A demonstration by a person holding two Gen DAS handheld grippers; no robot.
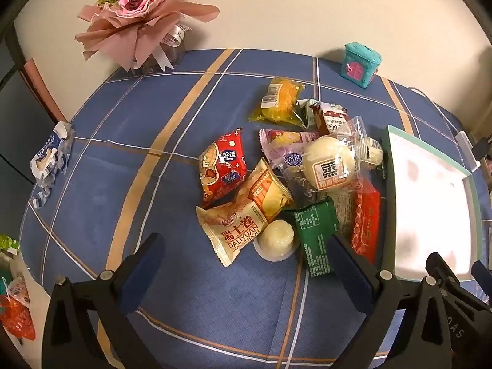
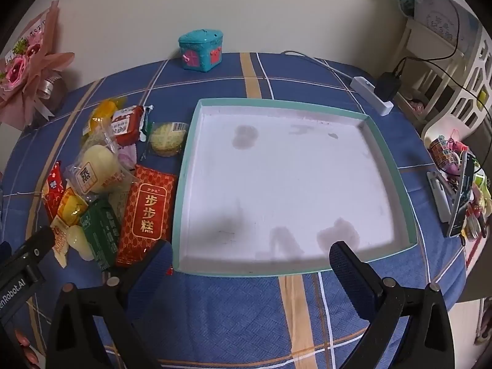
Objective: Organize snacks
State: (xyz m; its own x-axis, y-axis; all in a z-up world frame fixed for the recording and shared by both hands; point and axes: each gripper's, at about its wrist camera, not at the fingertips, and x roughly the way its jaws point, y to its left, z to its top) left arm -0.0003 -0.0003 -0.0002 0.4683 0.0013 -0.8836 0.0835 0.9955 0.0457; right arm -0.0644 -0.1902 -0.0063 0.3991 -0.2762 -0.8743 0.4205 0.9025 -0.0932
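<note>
Lying in a loose heap on the blue plaid tablecloth, the wrapped snacks sit just left of a shallow square tray with a teal rim and bare white floor. Nearest the left gripper are a cream Swiss-roll packet, a small clear jelly cup and a green foil packet. Both the left gripper and the right gripper hover with jaws spread wide, holding nothing. A good first pick is probably the cream packet: close across its flat sides, lift clear of the pile, and avoid nudging the jelly cup touching it. A teal toy box stands by the wall.
</note>
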